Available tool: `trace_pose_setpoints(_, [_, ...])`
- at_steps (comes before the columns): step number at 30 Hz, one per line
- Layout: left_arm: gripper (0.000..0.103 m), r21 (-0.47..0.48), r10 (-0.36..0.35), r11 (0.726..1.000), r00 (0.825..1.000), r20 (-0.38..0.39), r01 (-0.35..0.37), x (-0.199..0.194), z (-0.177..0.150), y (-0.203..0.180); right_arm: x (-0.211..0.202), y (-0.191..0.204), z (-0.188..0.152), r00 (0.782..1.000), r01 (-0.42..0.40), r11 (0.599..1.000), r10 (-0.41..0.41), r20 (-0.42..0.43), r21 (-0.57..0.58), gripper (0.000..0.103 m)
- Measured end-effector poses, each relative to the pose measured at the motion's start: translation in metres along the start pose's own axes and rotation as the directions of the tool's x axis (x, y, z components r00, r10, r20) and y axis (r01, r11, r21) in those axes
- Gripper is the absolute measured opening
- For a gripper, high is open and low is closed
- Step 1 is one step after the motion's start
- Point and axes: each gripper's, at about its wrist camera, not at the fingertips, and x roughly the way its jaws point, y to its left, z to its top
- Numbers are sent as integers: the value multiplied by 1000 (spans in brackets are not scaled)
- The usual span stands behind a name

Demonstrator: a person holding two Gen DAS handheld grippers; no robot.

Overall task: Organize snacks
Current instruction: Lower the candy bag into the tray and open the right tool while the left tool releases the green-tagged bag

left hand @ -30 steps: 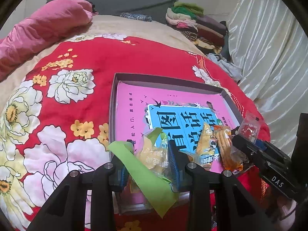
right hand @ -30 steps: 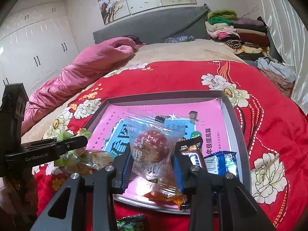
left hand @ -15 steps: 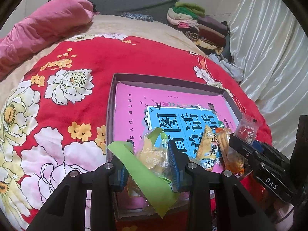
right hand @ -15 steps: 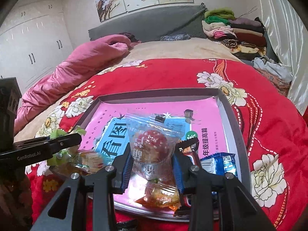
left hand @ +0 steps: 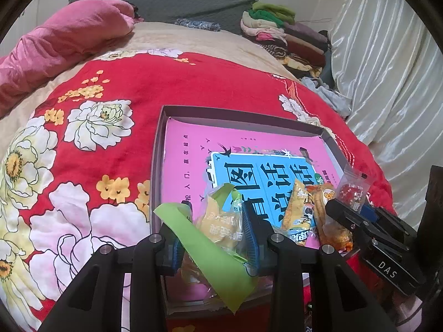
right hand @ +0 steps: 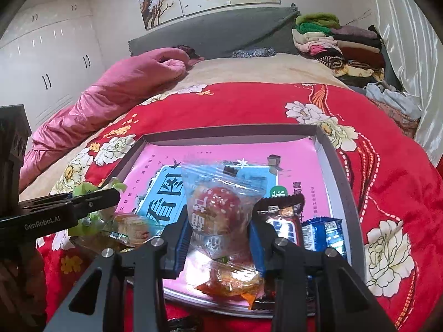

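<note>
Left gripper (left hand: 218, 238) pitched steeply downward over the near-left corner of the shallow grey tray (left hand: 156, 166); its pads are clamped on a clear packet with green ends and a yellow snack inside (left hand: 221, 221). A green flap of the wrapper hangs toward 5 o'clock across the fingers.

Right gripper (right hand: 220, 238) pitched downward to a similar degree over the tray's near edge; its pads grip a clear packet holding a red, seed-speckled ball (right hand: 218, 210).

Tray floor carries a pink-and-blue printed sheet (left hand: 249, 149). Loose snacks sit along the near edge:
- orange packets (left hand: 301, 210) at 3 o'clock of the left gripper
- orange packet (right hand: 232, 282) below the right gripper's load
- dark bar (right hand: 282, 221) and blue packet (right hand: 324, 232) at 3 o'clock of it.

Open room: far half of the tray, toward 12 o'clock, is bare in both views. Red floral bedspread (left hand: 116, 88) surrounds the tray; pink quilt (right hand: 119, 94) at 10 o'clock, folded clothes (right hand: 337, 44) at 1 o'clock.
</note>
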Motion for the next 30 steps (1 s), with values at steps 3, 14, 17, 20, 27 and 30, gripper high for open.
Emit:
trace_pose_setpoints(3, [39, 2, 3, 1000, 1000, -1, -3, 0, 0, 0, 0, 1, -1, 1000, -8, 1000, 8, -2, -3, 39])
trace_pose_setpoints(14, [39, 2, 5, 1000, 1000, -1, -5, 0, 0, 0, 0, 2, -2, 1000, -28, 1000, 29, -5, 7, 39])
trace_pose_setpoints(17, [39, 1, 12, 1000, 1000, 2, -12, 0, 0, 3, -1, 5, -3, 999, -53, 999, 53, -4, -3, 39])
trace_pose_setpoints(20, [39, -2, 21, 1000, 1000, 5, -21, -1, 0, 6, -2, 13, -6, 997, -80, 996, 80, -6, -25, 39])
trace_pose_setpoints(27, [39, 5, 52, 999, 999, 13, -52, -2, -1, 10, -1, 22, -12, 994, -105, 994, 104, -25, -42, 39])
trace_pose_setpoints(30, [39, 31, 71, 997, 997, 17, -71, -3, -4, 6, -1, 23, -16, 995, -100, 994, 99, -31, -49, 39])
